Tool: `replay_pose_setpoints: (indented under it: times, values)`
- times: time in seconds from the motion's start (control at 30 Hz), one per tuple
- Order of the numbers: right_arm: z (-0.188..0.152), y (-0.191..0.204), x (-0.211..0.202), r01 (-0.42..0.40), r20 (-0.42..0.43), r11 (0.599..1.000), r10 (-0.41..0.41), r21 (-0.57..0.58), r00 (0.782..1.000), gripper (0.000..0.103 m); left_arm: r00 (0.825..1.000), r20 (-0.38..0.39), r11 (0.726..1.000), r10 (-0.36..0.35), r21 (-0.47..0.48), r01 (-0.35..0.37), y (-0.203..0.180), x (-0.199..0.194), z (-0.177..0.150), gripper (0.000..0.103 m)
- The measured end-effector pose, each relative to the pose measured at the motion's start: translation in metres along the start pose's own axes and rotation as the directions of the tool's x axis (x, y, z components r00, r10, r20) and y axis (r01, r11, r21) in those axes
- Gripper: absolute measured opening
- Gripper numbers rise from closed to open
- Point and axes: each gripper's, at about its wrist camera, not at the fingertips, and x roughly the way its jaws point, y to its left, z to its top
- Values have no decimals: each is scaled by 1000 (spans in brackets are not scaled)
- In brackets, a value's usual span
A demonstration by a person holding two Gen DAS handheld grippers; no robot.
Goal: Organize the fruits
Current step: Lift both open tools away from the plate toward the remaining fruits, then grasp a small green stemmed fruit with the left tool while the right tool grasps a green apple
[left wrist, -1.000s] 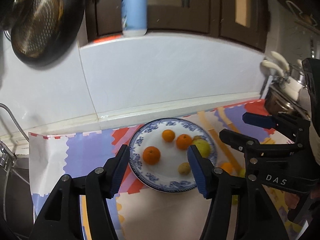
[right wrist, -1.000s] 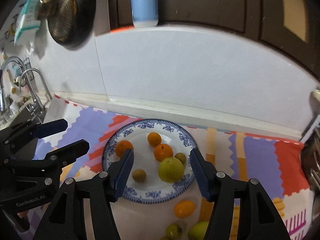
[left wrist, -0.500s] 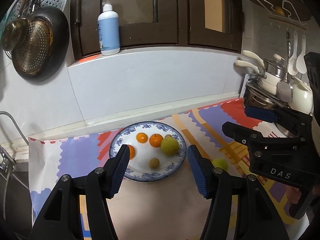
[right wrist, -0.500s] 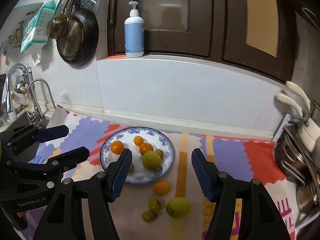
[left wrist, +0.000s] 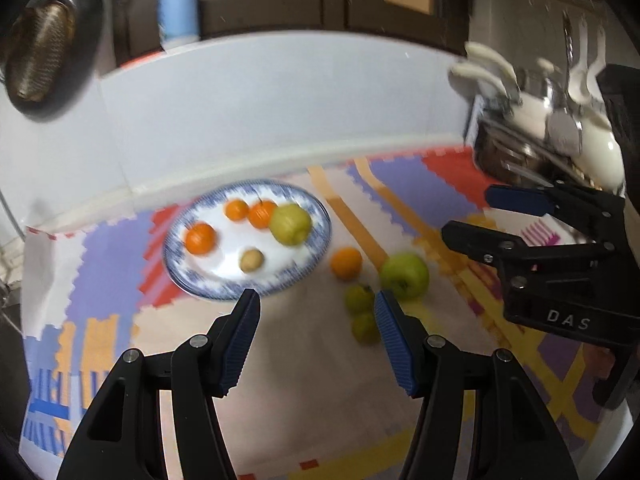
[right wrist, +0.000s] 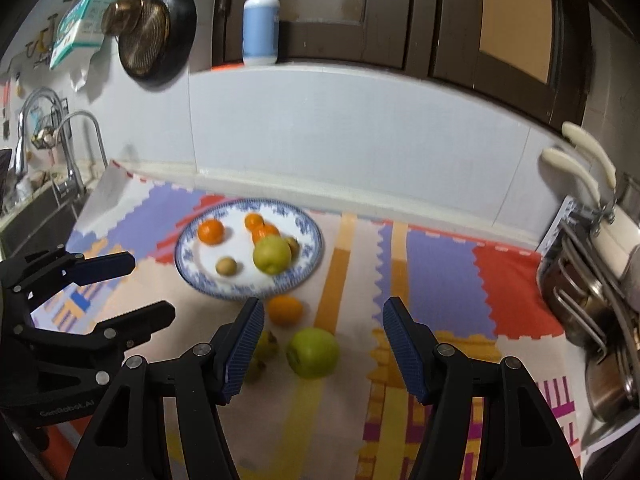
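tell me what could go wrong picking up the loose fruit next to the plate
1. The green apple is round and lies free on the mat, so open fingers might nudge it rolling.
2. Two small green fruits touch each other; grabbing one may shove the other.
3. The plate already holds several fruits, so an added one could knock others.

Soap bottle (right wrist: 261, 24), hanging pan (right wrist: 158, 38), faucet (right wrist: 82, 148)

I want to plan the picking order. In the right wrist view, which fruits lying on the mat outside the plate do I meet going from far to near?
Orange → green apple → the lower of the two small green fruits, partly behind the tongs' left finger.
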Motion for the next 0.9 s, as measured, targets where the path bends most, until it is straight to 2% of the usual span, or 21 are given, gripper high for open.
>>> replay_pose_setpoints:
  times: [0.27,0.4,0.57,0.77,0.83,0.9]
  values:
    - [-36,-4,39,-41,-119,999,37,-33,992,63,994,-102,998,-32,50,37,-13,38,-22,59]
    - [-43,-8,60,-75,-166,996,66,-44,984,63,988,-142,997,-58,48,66,-14,55,-24,59]
    - [-43,-14,78,-116,-184,993,110,-22,977,63,981,-178,994,-76,64,89,-19,75,-24,57]
    - [-41,-17,92,-142,-202,990,140,6,969,62,978,-186,992,-99,54,110,-18,85,-20,51]
    - [-40,-17,94,-146,-202,989,145,8,969,62,976,-189,992,-104,57,117,-18,86,-19,46]
    - [-39,-16,97,-156,-206,988,155,12,966,61,974,-197,991,-111,57,124,-19,88,-19,36]
